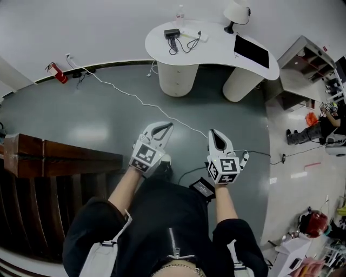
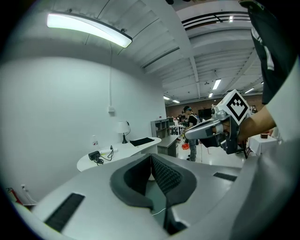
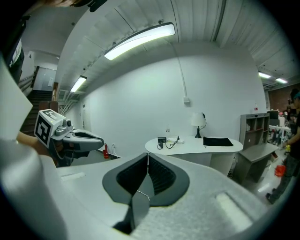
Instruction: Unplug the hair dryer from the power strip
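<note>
head view: the left gripper (image 1: 168, 125) and right gripper (image 1: 212, 131) sit side by side; the hair dryer (image 1: 172, 33) lies beside the power strip (image 1: 193, 37) on the desk (image 1: 216, 54) at twelve o'clock, well apart from both. left gripper view: jaws pressed together, nothing between them. right gripper view: jaws together, empty.

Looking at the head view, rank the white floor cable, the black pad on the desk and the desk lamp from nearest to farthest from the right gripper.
1. White floor cable, just ahead and left of the right gripper.
2. Black pad, on the right end of the desk.
3. Desk lamp, behind the pad at the desk's far edge.
</note>
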`<state>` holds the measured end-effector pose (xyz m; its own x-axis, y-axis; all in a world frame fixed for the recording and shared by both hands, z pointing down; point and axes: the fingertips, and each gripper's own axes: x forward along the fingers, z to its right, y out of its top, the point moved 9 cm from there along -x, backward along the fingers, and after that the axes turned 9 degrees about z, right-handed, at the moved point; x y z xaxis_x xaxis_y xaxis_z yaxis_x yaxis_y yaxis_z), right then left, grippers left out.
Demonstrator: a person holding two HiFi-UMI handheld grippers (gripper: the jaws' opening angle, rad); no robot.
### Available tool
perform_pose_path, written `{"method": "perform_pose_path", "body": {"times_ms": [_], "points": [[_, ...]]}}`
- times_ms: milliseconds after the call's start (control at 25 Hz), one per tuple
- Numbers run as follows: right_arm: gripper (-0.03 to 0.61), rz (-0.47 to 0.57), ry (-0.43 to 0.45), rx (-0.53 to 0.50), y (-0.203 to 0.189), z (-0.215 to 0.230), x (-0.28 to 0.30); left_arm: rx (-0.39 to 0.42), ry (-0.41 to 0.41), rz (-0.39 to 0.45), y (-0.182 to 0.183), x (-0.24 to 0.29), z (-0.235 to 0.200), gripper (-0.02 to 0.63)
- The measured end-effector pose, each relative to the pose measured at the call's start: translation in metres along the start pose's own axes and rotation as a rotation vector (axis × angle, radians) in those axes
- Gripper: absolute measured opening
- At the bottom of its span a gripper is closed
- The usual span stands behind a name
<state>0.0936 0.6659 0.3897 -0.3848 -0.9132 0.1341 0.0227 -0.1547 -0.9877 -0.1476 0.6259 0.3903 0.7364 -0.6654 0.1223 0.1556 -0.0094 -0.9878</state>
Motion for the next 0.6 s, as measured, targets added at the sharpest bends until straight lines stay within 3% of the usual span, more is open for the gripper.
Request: {"method": "perform_pose_path", "body": {"times_ms": [600], "points": [[0.005, -0.040, -0.002, -0.004, 0.011, 0.017, 0.094, 0.004, -0.029, -0.020, -0.009, 0.052, -0.087, 0.012]]}}
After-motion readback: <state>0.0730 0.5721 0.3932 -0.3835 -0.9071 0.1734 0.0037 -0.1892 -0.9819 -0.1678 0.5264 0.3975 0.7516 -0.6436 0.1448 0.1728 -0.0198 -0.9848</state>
